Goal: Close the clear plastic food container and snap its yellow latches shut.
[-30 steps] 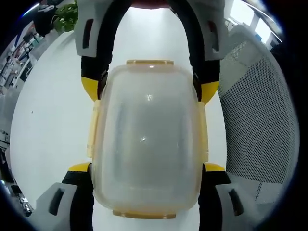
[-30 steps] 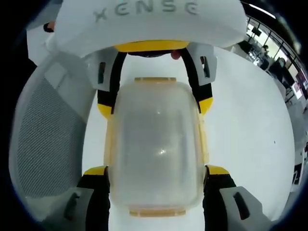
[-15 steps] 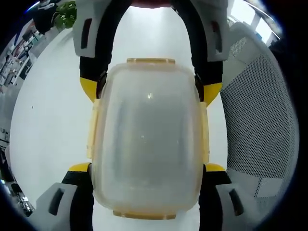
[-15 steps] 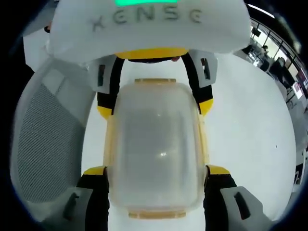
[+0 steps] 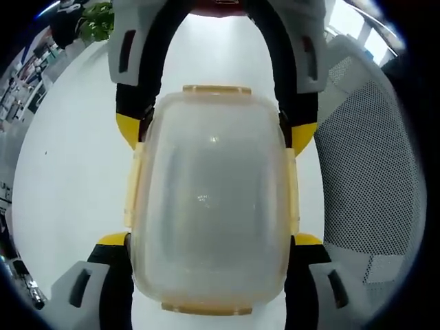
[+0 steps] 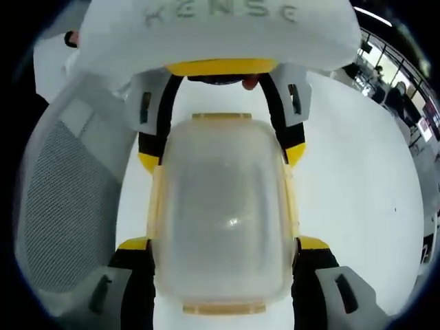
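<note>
Nothing has shifted: both hand-held grippers, left and right, stay clamped on the lidded container over the white tabletop.

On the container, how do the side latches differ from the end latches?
The side latches run along the long sides of the container; the end latches sit on its short ends. Each side latch lies between a tip of the left claw and a tip of the right claw; each end latch lies between one claw's jaws. All are yellow.
</note>
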